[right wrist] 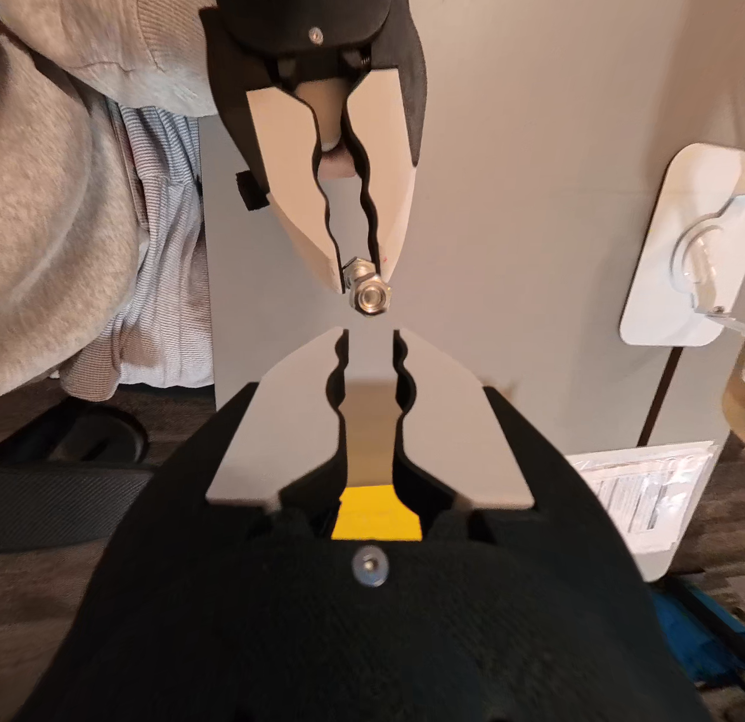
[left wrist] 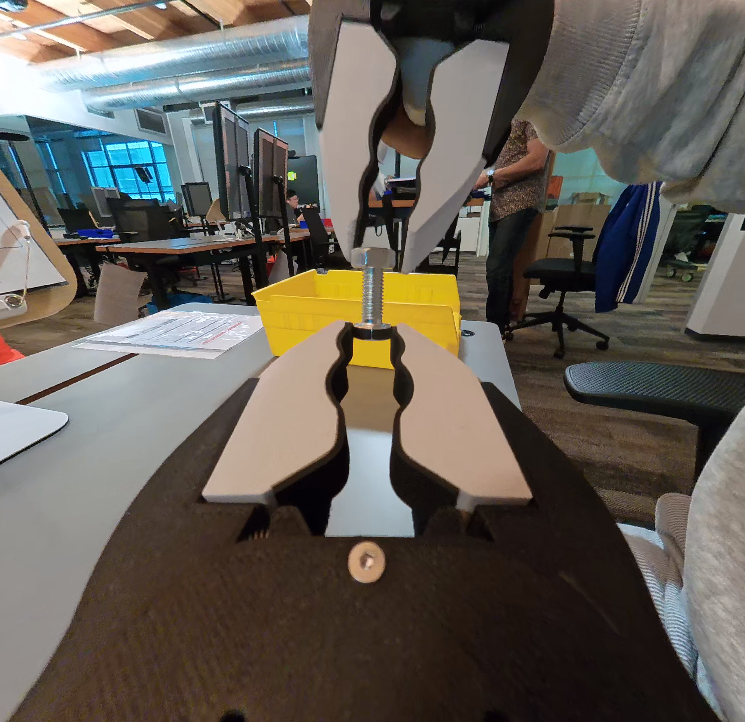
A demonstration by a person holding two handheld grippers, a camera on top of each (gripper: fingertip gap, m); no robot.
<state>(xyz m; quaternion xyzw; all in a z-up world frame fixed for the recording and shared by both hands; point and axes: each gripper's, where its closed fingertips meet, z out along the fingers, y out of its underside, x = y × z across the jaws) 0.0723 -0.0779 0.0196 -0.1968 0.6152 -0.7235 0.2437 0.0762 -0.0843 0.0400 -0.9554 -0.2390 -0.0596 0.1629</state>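
Note:
A silver hex-head bolt [left wrist: 372,291] stands upright with a nut [left wrist: 371,334] threaded near its lower end. My left gripper [left wrist: 371,329] is shut on the nut and holds the bolt above the grey table [left wrist: 121,420], in front of a yellow bin [left wrist: 314,303]. My right gripper [left wrist: 377,261] comes down from above, open, with its tips on either side of the bolt head [left wrist: 373,257]. In the right wrist view the bolt head [right wrist: 369,297] shows end-on just past my right gripper [right wrist: 369,331], and the left gripper [right wrist: 361,279] clamps the nut [right wrist: 356,268].
Papers [left wrist: 173,331] lie on the table left of the bin. A white flat base [left wrist: 24,428] sits at the left edge. A black office chair [left wrist: 653,384] is close on the right. A person [left wrist: 512,202] stands behind, among desks and monitors. The grippers are tip to tip, or close to it.

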